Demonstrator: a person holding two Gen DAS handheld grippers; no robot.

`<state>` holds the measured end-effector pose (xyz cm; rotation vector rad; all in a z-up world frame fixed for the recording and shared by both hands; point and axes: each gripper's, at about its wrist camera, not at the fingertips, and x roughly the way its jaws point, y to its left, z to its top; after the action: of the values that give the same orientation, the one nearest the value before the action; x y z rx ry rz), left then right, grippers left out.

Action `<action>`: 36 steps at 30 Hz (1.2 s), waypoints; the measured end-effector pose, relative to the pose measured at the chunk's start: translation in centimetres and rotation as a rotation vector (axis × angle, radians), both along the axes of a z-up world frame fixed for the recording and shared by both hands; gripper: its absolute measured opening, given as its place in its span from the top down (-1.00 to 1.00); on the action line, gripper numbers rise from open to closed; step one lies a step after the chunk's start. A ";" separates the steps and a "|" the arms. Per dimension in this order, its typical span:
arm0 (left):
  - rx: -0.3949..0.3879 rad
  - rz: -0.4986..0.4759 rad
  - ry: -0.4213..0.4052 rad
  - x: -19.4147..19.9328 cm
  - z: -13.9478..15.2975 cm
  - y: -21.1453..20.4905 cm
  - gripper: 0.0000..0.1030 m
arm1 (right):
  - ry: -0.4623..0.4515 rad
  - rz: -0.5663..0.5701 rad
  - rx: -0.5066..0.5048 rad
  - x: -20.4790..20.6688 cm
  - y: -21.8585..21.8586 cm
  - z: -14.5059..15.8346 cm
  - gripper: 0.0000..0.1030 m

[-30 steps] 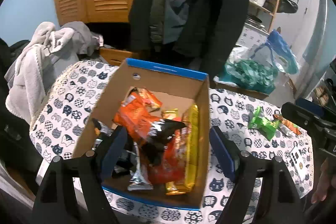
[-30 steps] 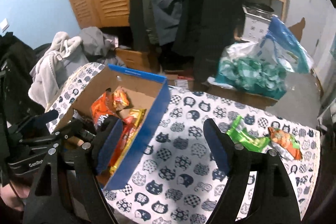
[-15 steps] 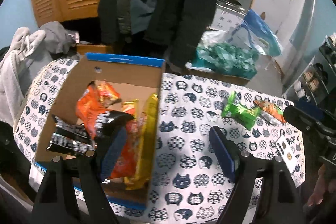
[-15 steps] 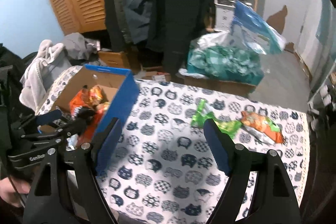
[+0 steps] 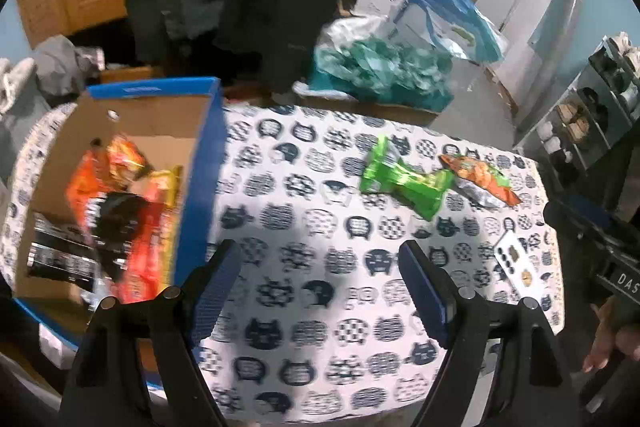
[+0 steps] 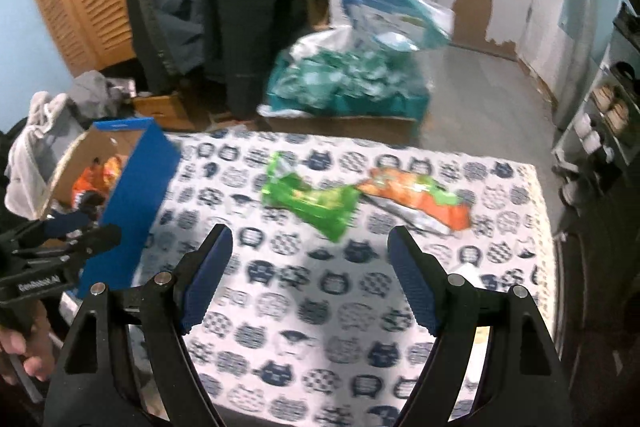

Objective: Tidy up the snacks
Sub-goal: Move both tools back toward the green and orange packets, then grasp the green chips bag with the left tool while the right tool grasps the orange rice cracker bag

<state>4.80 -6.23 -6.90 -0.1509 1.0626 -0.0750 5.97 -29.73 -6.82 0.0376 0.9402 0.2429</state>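
A blue-edged cardboard box sits at the table's left end and holds several orange, red and black snack packs. A green snack bag and an orange snack bag lie loose on the cat-print tablecloth. My left gripper is open and empty above the cloth, just right of the box. My right gripper is open and empty, nearer than the green bag. In the right wrist view the left gripper shows at the left edge beside the box.
A white card with dark dots lies near the table's right edge. Behind the table stand hanging coats, a teal bag pile, a clothes heap and a shelf unit. A hand grips the left tool.
Both grippers have swung right, away from the box and over the open tablecloth. The green and orange bags now lie closer and more central in both views. Jaws stayed open.
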 end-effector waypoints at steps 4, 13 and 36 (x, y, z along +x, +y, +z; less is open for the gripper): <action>-0.022 0.006 0.044 1.8 -0.8 -2.0 -0.59 | 0.026 -0.017 -0.011 1.3 -2.6 -0.1 -0.55; -0.099 0.055 0.147 7.8 -3.2 -6.1 -0.60 | 0.104 0.080 -0.131 5.9 -6.2 -1.5 -0.55; -0.238 0.255 0.358 16.5 -14.4 -11.1 -0.72 | 0.287 0.415 -0.313 15.4 -6.5 -14.5 -0.55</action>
<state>21.33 -17.29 -21.30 -0.5290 1.3814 0.0591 21.34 -36.19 -21.30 -0.4249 1.2599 0.4792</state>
